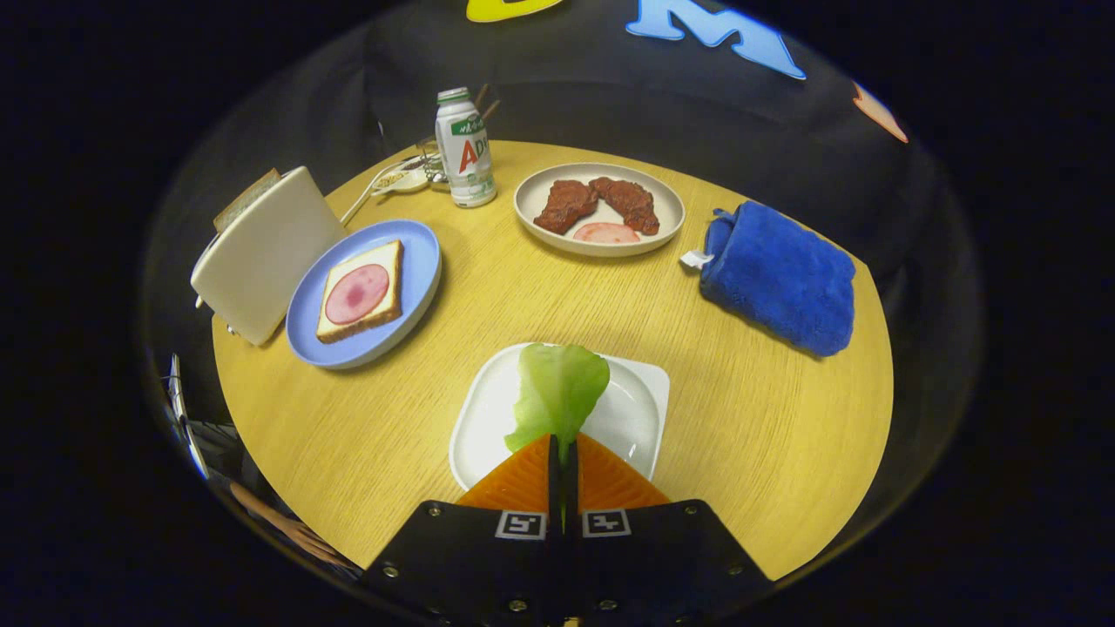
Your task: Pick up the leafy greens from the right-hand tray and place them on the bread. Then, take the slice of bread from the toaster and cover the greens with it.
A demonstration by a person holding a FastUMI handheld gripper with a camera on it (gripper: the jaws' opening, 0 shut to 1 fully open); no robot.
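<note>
Gripping a lettuce leaf (557,392), the tongs (563,448) are closed on its stem end above the white tray (636,409).

Detail: the leaf stands up between the two tips and spreads just ahead of them, over the tray's middle. From the tongs, the blue plate (418,261) lies at 10 o'clock on the round wooden counter (740,418); it carries a bread slice (359,293) topped with a pink ham round (356,293). The toaster (261,252), touching the plate's far left rim, holds a second slice (244,198) in its slot. A bottle (465,148) stands at 11 o'clock, a beige plate (662,209) of meat at 12, a blue towel (780,277) at 2.
</note>
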